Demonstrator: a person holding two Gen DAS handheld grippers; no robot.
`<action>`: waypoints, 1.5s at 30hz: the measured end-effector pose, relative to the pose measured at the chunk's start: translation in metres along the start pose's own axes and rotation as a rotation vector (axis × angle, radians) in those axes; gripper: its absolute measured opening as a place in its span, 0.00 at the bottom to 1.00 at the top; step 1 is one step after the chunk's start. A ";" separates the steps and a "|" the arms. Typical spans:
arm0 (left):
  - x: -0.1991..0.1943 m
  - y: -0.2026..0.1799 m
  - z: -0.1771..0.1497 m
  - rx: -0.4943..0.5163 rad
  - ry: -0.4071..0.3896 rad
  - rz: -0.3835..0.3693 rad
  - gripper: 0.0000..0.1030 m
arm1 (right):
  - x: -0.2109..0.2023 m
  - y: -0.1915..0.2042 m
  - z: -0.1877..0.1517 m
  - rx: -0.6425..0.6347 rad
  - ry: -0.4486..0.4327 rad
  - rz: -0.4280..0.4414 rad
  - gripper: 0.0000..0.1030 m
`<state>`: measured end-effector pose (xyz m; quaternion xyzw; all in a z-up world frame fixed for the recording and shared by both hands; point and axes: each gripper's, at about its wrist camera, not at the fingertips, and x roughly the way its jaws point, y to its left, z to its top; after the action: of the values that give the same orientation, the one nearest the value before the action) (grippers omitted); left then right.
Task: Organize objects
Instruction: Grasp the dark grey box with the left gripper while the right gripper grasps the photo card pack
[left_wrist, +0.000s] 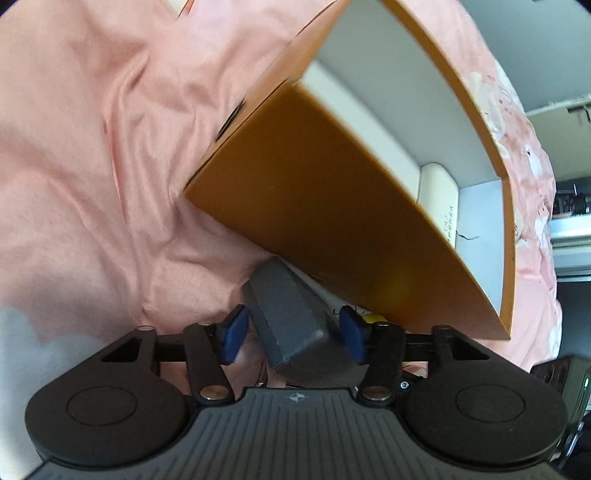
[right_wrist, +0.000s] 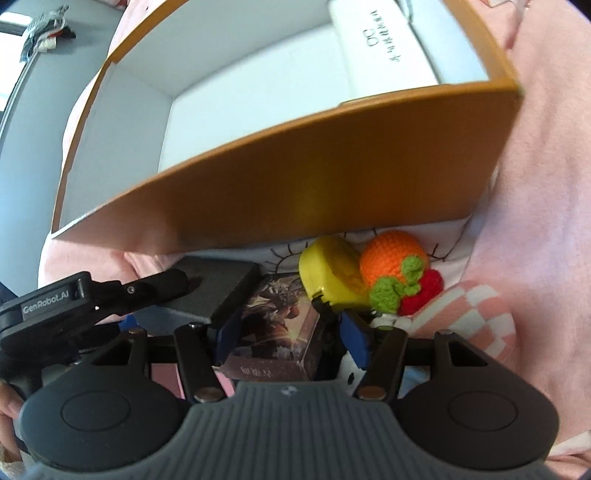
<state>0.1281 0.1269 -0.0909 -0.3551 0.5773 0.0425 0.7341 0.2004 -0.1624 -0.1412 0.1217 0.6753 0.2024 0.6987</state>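
Note:
An orange cardboard box (left_wrist: 314, 184) with a white inside lies on pink bedding, and a white case (left_wrist: 439, 199) rests in it. My left gripper (left_wrist: 294, 334) is shut on a dark grey box (left_wrist: 291, 321) just in front of the orange box's near wall; both blue pads (left_wrist: 234, 332) touch its sides. My right gripper (right_wrist: 291, 338) is open around a small picture-printed card box (right_wrist: 273, 332), with a gap at the right pad. In the right wrist view the dark grey box (right_wrist: 221, 288) lies left of it under the left gripper's finger (right_wrist: 159, 286). The orange box (right_wrist: 295, 192) and white case (right_wrist: 384, 48) show beyond.
A yellow plastic object (right_wrist: 328, 273), a crocheted orange and red fruit toy (right_wrist: 393, 260) and a pink-and-white checked cloth (right_wrist: 465, 314) lie right of the card box, close to the orange box's wall. Wrinkled pink bedding (left_wrist: 110, 147) spreads to the left. A hand (right_wrist: 7, 406) holds the left gripper.

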 end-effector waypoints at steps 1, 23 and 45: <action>-0.005 -0.002 -0.003 0.021 -0.013 0.006 0.52 | 0.001 0.002 0.000 0.001 0.015 0.011 0.60; -0.032 -0.004 -0.007 0.136 -0.031 -0.090 0.40 | -0.018 0.009 -0.002 -0.014 -0.022 0.079 0.29; -0.098 -0.054 -0.041 0.306 -0.305 -0.183 0.38 | -0.095 0.016 -0.015 -0.061 -0.173 0.142 0.24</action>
<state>0.0881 0.0975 0.0179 -0.2800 0.4246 -0.0592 0.8590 0.1833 -0.1920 -0.0498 0.1649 0.5956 0.2607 0.7417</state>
